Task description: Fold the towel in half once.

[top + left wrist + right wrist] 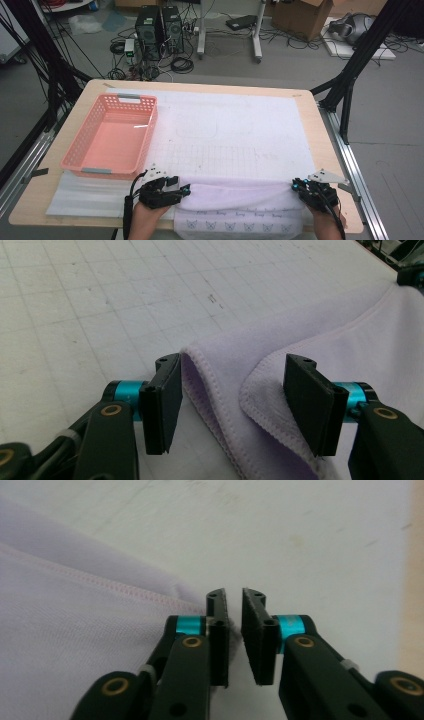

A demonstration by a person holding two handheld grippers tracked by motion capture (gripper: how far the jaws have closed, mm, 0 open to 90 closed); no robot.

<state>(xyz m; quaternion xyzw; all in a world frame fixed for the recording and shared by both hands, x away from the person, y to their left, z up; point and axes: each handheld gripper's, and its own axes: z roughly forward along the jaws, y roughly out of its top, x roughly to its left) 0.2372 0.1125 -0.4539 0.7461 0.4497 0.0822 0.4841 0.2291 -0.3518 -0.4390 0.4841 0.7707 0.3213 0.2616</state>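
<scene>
A pale lilac towel (240, 207) lies along the near edge of the worktop (310, 107), folded over on itself, with a row of small butterfly prints on the part that hangs toward the person. Under it a white gridded mat (235, 135) covers most of the wooden top, and faint pen outlines show on the mat beyond the towel.

The left hand-held gripper (172, 192) sits at the towel's left corner. In the left gripper view its jaws stand wide apart, released, with the folded, stitched corner of the towel (250, 390) lying between them and touching neither pad clearly. The right hand-held gripper (305, 187) is at the towel's right corner. In the right gripper view (235, 630) its jaws are nearly closed with a narrow slit left between them; the towel's hem (100, 585) runs up to the left jaw, and whether any cloth is pinched cannot be told.

A pink plastic basket (87, 137) stands to the left of the towel and farther back, on the mat's left part. Beyond the worktop the grey floor carries two black computer towers (160, 30), loose cables, a white stand and cardboard boxes (305, 15).
</scene>
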